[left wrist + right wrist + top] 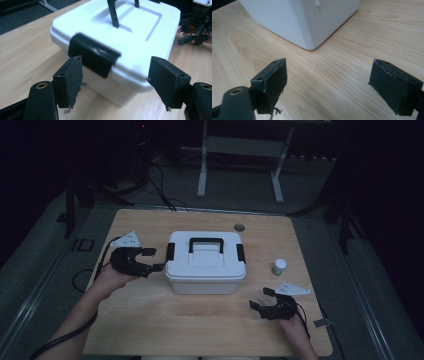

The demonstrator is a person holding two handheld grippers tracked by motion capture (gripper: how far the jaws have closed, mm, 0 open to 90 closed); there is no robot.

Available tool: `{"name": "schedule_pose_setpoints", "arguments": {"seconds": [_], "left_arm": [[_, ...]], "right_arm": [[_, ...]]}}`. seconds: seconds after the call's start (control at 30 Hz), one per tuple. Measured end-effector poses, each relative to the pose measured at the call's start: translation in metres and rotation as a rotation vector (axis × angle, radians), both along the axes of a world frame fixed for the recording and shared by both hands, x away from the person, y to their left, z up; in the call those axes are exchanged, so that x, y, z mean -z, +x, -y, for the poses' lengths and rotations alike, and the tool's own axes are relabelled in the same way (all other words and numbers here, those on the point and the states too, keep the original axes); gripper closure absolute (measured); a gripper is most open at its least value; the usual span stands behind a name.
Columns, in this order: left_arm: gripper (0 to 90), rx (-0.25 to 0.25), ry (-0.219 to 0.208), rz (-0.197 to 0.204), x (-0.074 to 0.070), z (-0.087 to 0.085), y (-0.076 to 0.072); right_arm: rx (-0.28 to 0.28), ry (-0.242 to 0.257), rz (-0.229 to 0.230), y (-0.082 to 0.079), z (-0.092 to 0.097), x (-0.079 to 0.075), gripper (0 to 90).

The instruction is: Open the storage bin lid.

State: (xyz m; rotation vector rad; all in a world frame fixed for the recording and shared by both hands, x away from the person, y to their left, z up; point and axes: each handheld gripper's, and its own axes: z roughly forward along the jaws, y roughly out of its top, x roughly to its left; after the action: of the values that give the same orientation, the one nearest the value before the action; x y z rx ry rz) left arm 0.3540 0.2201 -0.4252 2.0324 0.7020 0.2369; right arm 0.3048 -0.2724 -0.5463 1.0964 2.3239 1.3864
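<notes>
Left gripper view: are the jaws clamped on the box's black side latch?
No. The left gripper stands open, its jaws apart on either side of the black latch of the white box, touching neither.

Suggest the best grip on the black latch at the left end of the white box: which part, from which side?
Grip the latch by its lower free edge, coming in level from the box's left end, where the left gripper already faces it with jaws open. The clasp hooks over the lid rim at the top and hangs down the wall, so probably only the bottom lip can be pulled outward.
</notes>
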Motion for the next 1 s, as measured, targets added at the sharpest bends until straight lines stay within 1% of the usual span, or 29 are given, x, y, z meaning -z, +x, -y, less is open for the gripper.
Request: {"name": "schedule_pose_setpoints", "arguments": {"seconds": [0.03,0.07,0.1,0.13,0.17,0.2,0.27,0.33,0.37,0.4,0.43,0.47,0.5,0.53,0.6,0.63,0.67,0.7,0.73,0.8,0.83,0.87,0.97,1.0], "left_arm": [[27.9,-0.004,0.019,0.013,-0.004,0.005,0.004],[27.9,0.003,0.021,0.010,-0.006,0.007,0.006],[27.9,-0.002,0.030,0.020,-0.007,0.009,0.008],[28.0,0.006,0.023,0.020,-0.010,0.013,0.012],[28.0,0.006,0.023,0.020,-0.010,0.013,0.012],[28.0,-0.001,0.037,0.029,-0.012,0.018,0.016],[28.0,0.006,0.044,0.030,-0.013,0.020,0.018],[28.1,0.014,0.053,0.042,-0.017,0.027,0.023],[28.0,0.014,0.053,0.042,-0.017,0.027,0.023],[28.1,0.021,0.055,0.041,-0.019,0.032,0.027],[28.1,0.021,0.055,0.041,-0.019,0.032,0.027],[28.1,0.021,0.066,0.045,-0.019,0.035,0.028],[28.1,0.033,0.076,0.040,-0.020,0.041,0.032],[28.1,0.030,0.086,0.049,-0.020,0.045,0.033],[28.2,0.035,0.089,0.049,-0.021,0.047,0.035],[28.3,0.035,0.095,0.048,-0.021,0.053,0.038],[28.3,0.046,0.096,0.044,-0.020,0.055,0.039],[28.4,0.046,0.102,0.049,-0.020,0.058,0.040],[28.4,0.050,0.102,0.043,-0.020,0.060,0.042],[29.0,0.050,0.102,0.043,-0.020,0.060,0.042],[31.0,0.057,0.105,0.038,-0.018,0.067,0.046],[31.0,0.057,0.105,0.038,-0.018,0.067,0.046],[31.0,0.068,0.110,0.029,-0.018,0.076,0.051],[31.0,0.068,0.118,0.032,-0.018,0.078,0.053]], "right_arm": [[-0.001,0.003,-0.004,0.000,0.000,0.000,14.3],[-0.002,0.005,-0.003,0.000,0.000,0.001,14.3],[-0.003,0.005,-0.003,-0.001,0.000,0.001,14.3],[-0.007,0.009,-0.003,-0.001,0.000,0.001,14.3],[-0.007,0.008,-0.003,-0.001,0.000,0.001,14.4],[-0.008,0.008,-0.004,-0.001,0.000,0.001,14.3],[-0.010,0.009,-0.004,-0.001,0.000,0.002,14.3],[-0.015,0.004,-0.007,-0.001,-0.001,0.002,14.4],[-0.015,0.004,-0.007,-0.001,-0.001,0.002,14.4],[-0.016,0.005,-0.007,-0.001,-0.001,0.003,14.3],[-0.016,0.005,-0.007,-0.001,-0.001,0.003,14.3],[-0.019,0.005,-0.009,-0.001,-0.001,0.003,14.3],[-0.020,0.005,-0.010,-0.001,-0.001,0.004,14.4],[-0.023,0.005,-0.011,-0.001,-0.001,0.004,14.3],[-0.025,0.003,-0.011,-0.001,-0.002,0.004,14.3],[-0.026,0.003,-0.012,-0.001,-0.002,0.004,14.4],[-0.027,0.003,-0.012,-0.001,-0.002,0.005,14.3],[-0.027,0.002,-0.012,-0.001,-0.002,0.005,14.3],[-0.027,0.001,-0.011,-0.002,-0.002,0.005,14.4],[-0.028,0.003,-0.011,-0.002,-0.002,0.005,14.4],[-0.027,0.003,-0.012,-0.002,-0.002,0.005,14.4],[-0.026,0.004,-0.012,-0.002,-0.001,0.005,14.4],[-0.029,0.002,-0.012,-0.002,-0.001,0.005,14.4],[-0.030,0.001,-0.011,-0.002,-0.001,0.005,14.4]]}}
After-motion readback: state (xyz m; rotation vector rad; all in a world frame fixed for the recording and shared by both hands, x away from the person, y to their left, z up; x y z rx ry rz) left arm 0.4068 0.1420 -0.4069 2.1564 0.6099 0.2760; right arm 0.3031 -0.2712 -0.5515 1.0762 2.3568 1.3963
